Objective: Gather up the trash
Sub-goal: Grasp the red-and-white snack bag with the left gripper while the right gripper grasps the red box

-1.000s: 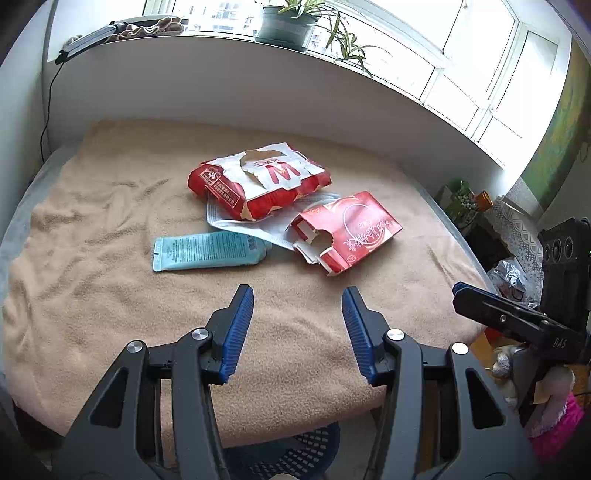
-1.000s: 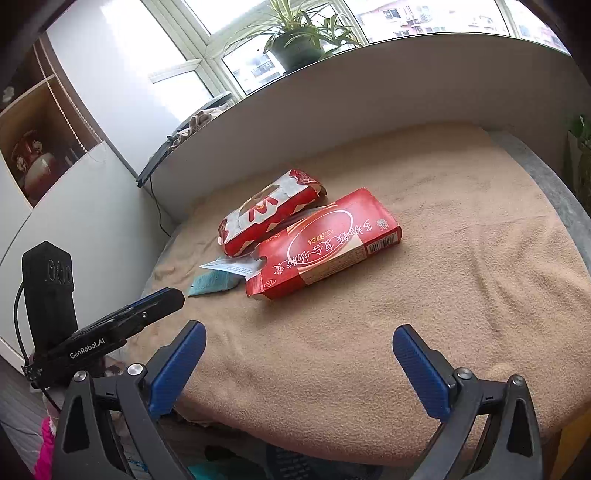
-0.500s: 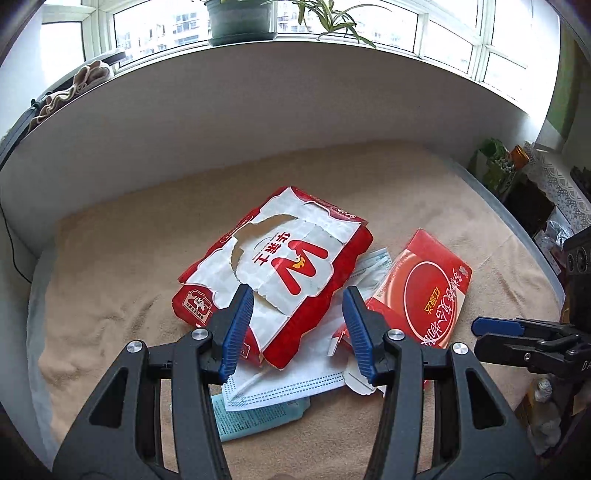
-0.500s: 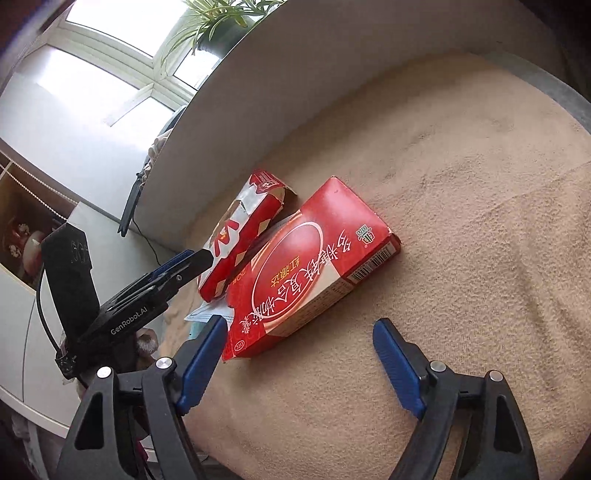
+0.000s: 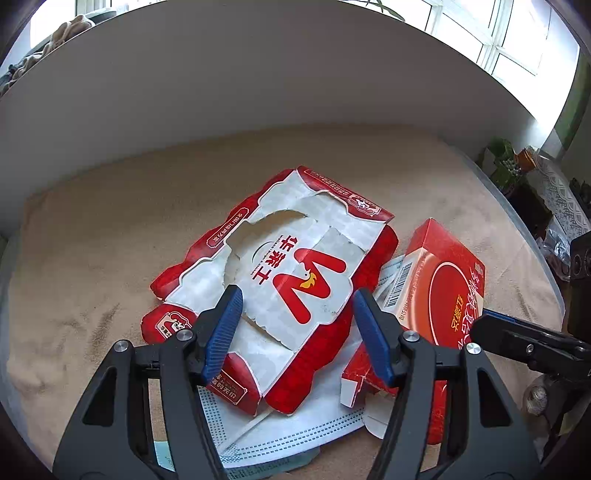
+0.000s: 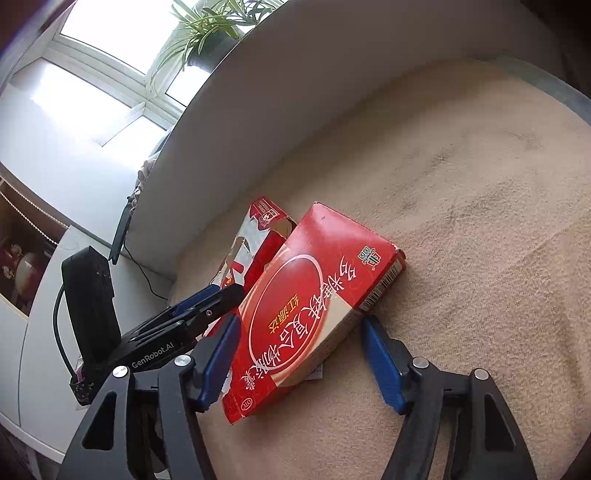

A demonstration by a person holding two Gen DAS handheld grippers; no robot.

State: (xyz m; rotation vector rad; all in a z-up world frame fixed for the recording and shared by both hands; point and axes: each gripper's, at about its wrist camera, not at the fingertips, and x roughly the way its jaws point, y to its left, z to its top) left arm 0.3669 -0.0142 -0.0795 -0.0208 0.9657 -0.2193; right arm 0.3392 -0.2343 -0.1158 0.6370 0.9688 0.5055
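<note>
A torn red-and-white food carton lies on the tan blanket, over a white face mask. My left gripper is open, its blue fingers on either side of the carton's near part. A red medicine box lies to the right of the carton; it also shows in the left wrist view. My right gripper is open with its fingers straddling the box's near end. The carton shows behind the box in the right wrist view.
A curved white wall rises behind the blanket, with a potted plant on the sill above. Clutter sits beyond the blanket's right edge. A teal packet's edge peeks out under the mask.
Both grippers have moved forward and down toward the trash. The left one now straddles the carton, the right one straddles the red box. Both stay open.
</note>
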